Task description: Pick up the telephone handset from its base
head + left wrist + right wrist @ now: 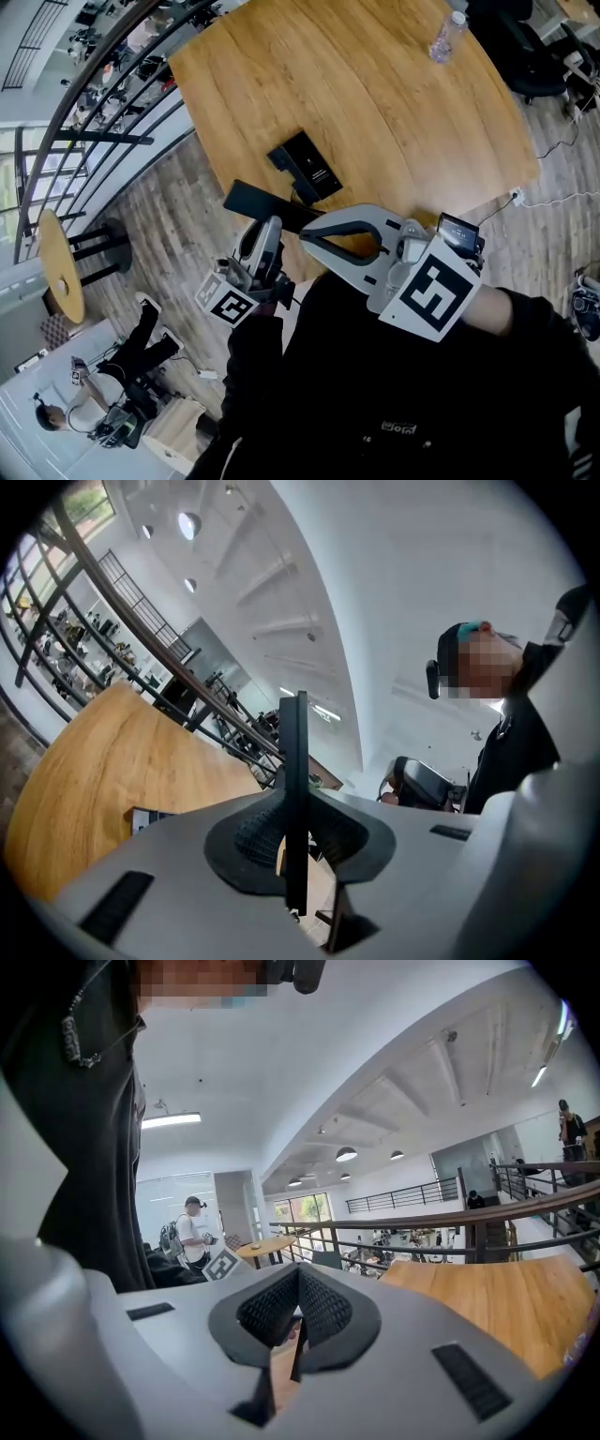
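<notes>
The left gripper's [298,841] black ribbed pads [255,838] are clamped on the black flat slab-shaped telephone handset [293,752], which stands edge-on between them and rises above the jaw tips; in the head view that handset [251,200] sticks out of the left gripper [270,228] over the near edge of the light brown wooden table [375,94], held in the air clear of its base; the right gripper's [298,1279] pads [270,1312] meet at their tips with nothing between them, and it [306,234] sits just beside the handset's end; the black wedge-shaped telephone base [307,167] rests near the table's near left edge; a clear plastic bottle [447,37] stands near the far edge.
</notes>
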